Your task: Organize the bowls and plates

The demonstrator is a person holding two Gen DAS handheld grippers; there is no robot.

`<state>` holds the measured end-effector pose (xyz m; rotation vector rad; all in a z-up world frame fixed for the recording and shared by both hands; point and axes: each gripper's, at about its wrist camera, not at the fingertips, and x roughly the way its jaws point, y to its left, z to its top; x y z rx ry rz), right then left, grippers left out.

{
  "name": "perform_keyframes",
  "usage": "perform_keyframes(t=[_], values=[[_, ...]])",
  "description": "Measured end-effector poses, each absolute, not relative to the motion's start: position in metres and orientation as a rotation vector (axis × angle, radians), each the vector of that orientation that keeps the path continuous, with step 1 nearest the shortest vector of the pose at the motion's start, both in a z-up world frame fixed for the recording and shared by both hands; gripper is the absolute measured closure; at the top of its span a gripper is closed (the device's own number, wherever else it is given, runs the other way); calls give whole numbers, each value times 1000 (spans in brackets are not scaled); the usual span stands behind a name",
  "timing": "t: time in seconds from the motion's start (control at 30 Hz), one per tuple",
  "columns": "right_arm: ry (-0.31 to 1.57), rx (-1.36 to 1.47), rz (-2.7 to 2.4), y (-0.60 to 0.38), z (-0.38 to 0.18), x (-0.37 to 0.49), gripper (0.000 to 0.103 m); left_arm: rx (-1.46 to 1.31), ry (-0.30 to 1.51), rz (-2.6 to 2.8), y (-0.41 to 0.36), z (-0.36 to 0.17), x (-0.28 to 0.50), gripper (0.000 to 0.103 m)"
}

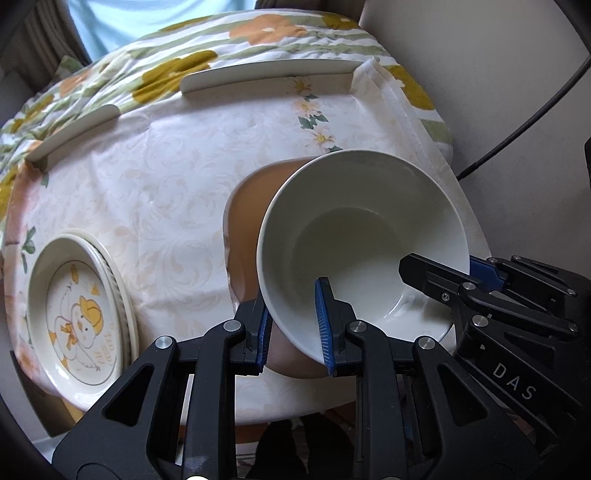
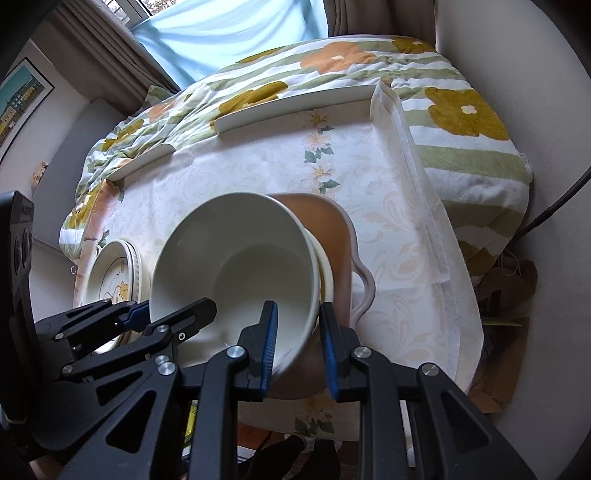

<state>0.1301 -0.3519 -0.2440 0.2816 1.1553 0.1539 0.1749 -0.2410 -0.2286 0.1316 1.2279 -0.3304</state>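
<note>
A white bowl (image 1: 362, 221) (image 2: 236, 251) hangs tilted over a brown dish with a pink wavy rim (image 1: 245, 218) (image 2: 332, 229). A cream rim (image 2: 325, 273) shows just under the bowl in the right wrist view. My left gripper (image 1: 293, 306) (image 2: 173, 310) is shut on the bowl's near rim, one blue pad inside and one outside. My right gripper (image 2: 298, 310) (image 1: 443, 266) is shut on another part of the same rim. A stack of cream plates with a duck picture (image 1: 77, 314) (image 2: 114, 280) lies to the left.
A cream patterned tablecloth (image 1: 166, 184) covers the round table. Two white curved plate edges (image 1: 266, 75) (image 1: 74, 127) stick out from under a flowered quilt (image 1: 258, 33) at the far side. A black cable (image 1: 517, 122) runs along the wall at the right.
</note>
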Motion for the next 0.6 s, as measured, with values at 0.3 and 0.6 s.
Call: perform_keyframes(t=[0.3,0.6], values=[[1160,264,152,-350,-247,127,82,177,1210,-309,-245,-230,175,84],[1158,278,158,-351,-248,126,82,171,1210,-307,-241,-232,175,83]])
